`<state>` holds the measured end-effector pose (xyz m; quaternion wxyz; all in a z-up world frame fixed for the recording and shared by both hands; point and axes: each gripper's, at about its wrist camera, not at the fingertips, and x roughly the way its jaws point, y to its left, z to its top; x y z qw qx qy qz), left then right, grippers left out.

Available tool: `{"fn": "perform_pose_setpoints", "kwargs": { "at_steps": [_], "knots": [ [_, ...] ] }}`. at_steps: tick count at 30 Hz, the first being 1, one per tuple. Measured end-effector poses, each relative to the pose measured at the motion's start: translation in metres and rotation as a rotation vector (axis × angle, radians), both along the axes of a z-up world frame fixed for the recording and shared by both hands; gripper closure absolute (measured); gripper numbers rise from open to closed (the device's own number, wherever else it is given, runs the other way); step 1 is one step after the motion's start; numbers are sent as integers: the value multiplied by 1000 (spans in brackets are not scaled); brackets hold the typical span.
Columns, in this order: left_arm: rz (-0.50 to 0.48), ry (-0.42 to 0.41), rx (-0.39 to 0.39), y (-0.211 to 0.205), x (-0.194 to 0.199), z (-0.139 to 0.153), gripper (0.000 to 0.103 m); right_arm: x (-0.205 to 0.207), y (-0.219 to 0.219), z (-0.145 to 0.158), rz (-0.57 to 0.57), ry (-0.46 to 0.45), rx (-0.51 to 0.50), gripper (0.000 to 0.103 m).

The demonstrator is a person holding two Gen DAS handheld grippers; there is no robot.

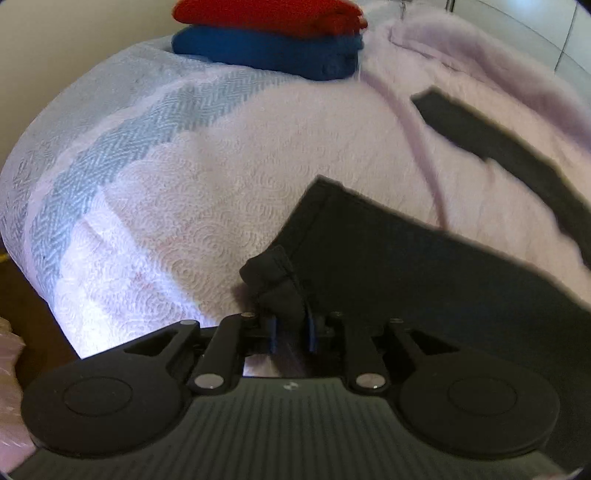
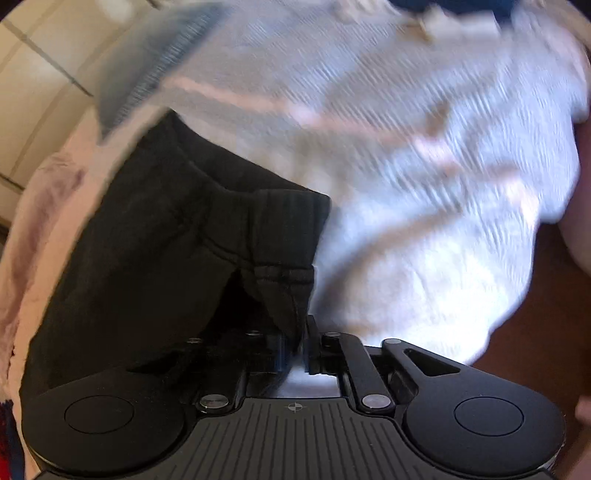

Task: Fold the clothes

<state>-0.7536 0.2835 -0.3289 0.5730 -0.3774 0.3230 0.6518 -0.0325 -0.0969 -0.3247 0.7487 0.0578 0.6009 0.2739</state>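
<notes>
Pale quilted bedspread (image 1: 229, 177) carries the black garment (image 1: 424, 266). Left tongs (image 1: 291, 325) pinch a bunched corner; right tongs (image 2: 295, 347) clamp the ribbed hem. Both bites look shallow, so pulling unevenly could slip the cloth free or skew the fold.

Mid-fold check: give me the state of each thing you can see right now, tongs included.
Left tongs: shut on a bunched corner of the black garment.
Right tongs: shut on the garment's ribbed edge.
Black garment: partly spread on the bedspread, two edges pinched up.
Red cloth: folded, stacked on the blue one.
Blue cloth: folded, bottom of the stack.
Bedspread: laid out, wrinkled.
</notes>
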Motion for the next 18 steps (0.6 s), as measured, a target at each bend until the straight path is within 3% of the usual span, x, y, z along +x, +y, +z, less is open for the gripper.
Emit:
{"fn": "perform_pose_setpoints", "kwargs": {
  "at_steps": [1, 3, 8, 11, 18],
  "knots": [
    [15, -2, -8, 0, 1, 3, 88, 2, 1, 3, 8, 9, -12, 82],
    [35, 3, -24, -1, -1, 15, 83, 2, 11, 22, 82, -41, -79, 53],
    [23, 82, -22, -23, 14, 53, 85, 2, 21, 69, 281, -202, -154, 52],
    [-23, 23, 0, -32, 41, 63, 85, 8, 25, 84, 358, -262, -81, 52],
    [-172, -115, -18, -17, 129, 49, 84, 62, 90, 49, 478, -171, 170, 53]
  ]
}}
